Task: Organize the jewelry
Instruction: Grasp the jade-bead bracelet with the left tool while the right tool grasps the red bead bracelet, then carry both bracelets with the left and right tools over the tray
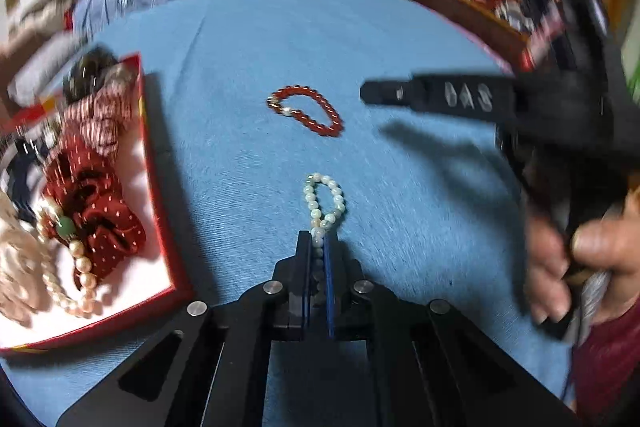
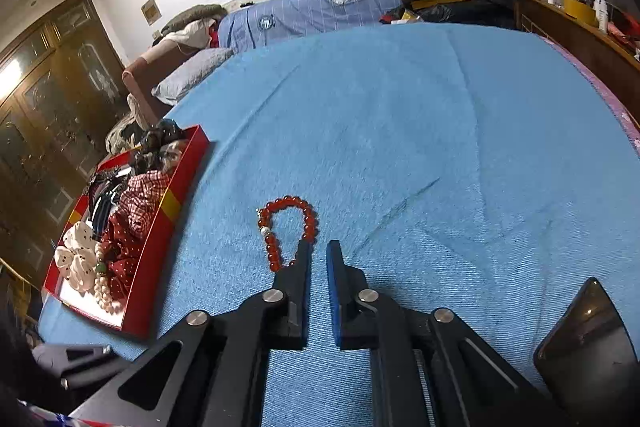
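Observation:
A white pearl bracelet (image 1: 324,195) lies on the blue bedspread (image 1: 400,207), and its near end runs between the fingers of my left gripper (image 1: 318,239), which is shut on it. Farther off lies a red bead bracelet (image 1: 306,111). In the right wrist view the same red bead bracelet (image 2: 288,227) rests just left of my right gripper (image 2: 319,249). Its near end sits behind the left finger. The right jaws stand a narrow gap apart with only bedspread between them. From the left wrist view the right gripper (image 1: 366,93) reaches in from the right, held by a hand (image 1: 580,259).
A red tray (image 1: 154,195) at the left holds scrunchies, a pearl necklace and other jewelry; it also shows as the red tray (image 2: 176,211) in the right wrist view. A dark phone (image 2: 588,339) lies at the lower right. Pillows, boxes and a cluttered wooden sideboard line the bed's far side.

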The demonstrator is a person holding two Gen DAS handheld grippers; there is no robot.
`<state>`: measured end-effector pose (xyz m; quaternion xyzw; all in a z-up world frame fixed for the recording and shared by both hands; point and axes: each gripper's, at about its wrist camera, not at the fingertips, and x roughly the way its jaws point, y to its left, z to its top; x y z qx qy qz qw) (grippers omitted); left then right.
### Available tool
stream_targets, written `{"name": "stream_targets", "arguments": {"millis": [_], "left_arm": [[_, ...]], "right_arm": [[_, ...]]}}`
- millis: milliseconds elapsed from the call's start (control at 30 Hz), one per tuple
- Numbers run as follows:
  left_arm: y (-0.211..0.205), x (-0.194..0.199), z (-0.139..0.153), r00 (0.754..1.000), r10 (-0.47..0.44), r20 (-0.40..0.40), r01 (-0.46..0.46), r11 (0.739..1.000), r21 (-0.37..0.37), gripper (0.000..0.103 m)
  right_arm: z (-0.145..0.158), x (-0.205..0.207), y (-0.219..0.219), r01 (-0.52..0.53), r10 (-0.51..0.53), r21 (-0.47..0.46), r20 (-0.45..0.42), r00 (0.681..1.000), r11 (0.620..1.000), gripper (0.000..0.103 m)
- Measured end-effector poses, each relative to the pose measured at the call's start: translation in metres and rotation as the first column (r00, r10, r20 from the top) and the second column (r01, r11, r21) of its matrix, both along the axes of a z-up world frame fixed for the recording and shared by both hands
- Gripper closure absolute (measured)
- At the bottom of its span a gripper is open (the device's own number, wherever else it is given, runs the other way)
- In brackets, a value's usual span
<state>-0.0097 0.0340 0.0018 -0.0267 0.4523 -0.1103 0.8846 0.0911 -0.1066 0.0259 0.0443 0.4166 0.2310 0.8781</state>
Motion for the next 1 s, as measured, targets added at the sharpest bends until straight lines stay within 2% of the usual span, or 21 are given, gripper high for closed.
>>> {"name": "stream_targets", "arguments": {"millis": [67,200,267,333,367,400,433,500,567,633,767,1000], "left_arm": [[0.009,0.002,0.001,0.999,0.032,-0.001,-0.032,0.999,-0.019,0.098],[0.012,0.0,0.003,0.999,0.039,0.004,-0.039,0.999,-0.026,0.098],[0.014,0.0,0.002,0.999,0.04,0.0,-0.04,0.999,-0.025,0.098],[0.015,0.0,0.002,0.999,0.04,-0.003,-0.04,0.999,-0.028,0.098],[0.015,-0.001,0.003,0.999,0.038,-0.003,-0.038,0.999,-0.027,0.098],[0.015,0.0,0.004,0.999,0.038,-0.004,-0.038,0.999,-0.026,0.098],[0.015,0.0,0.004,0.999,0.038,-0.003,-0.038,0.999,-0.024,0.098],[0.017,0.0,0.003,0.999,0.036,-0.002,-0.036,0.999,-0.028,0.098],[0.019,0.0,0.006,0.999,0.043,0.013,-0.043,0.998,-0.044,0.098],[0.022,0.0,0.01,0.998,0.054,0.04,-0.052,0.998,-0.046,0.098],[0.023,0.0,0.016,0.997,0.055,0.055,-0.052,0.997,-0.053,0.098],[0.029,0.007,0.025,0.996,0.061,0.071,-0.057,0.997,-0.058,0.098]], "right_arm": [[-0.006,0.005,0.008,-0.016,0.015,-0.02,-0.033,0.999,1.0,0.072],[-0.015,0.015,0.038,-0.064,0.057,-0.108,-0.063,0.996,0.992,0.068],[-0.017,0.019,0.052,-0.066,0.06,-0.171,-0.04,0.997,0.983,0.059],[-0.019,0.02,0.067,-0.075,0.075,-0.256,-0.012,0.997,0.964,0.059],[-0.019,0.018,0.072,-0.073,0.08,-0.29,0.012,0.997,0.954,0.063],[-0.018,0.017,0.074,-0.077,0.087,-0.296,0.021,0.996,0.952,0.072],[-0.018,0.016,0.074,-0.084,0.093,-0.284,0.017,0.996,0.955,0.089],[-0.016,0.014,0.071,-0.046,0.062,-0.315,0.041,0.997,0.948,0.09],[-0.016,0.017,0.058,-0.021,0.027,-0.257,0.019,0.999,0.966,0.091],[-0.01,0.019,0.039,-0.003,0.002,-0.169,-0.005,1.0,0.986,0.103],[0.001,0.01,0.019,0.014,-0.014,-0.088,0.006,1.0,0.996,0.103],[0.003,0.007,0.008,0.014,-0.014,-0.042,0.002,1.0,0.999,0.103]]}}
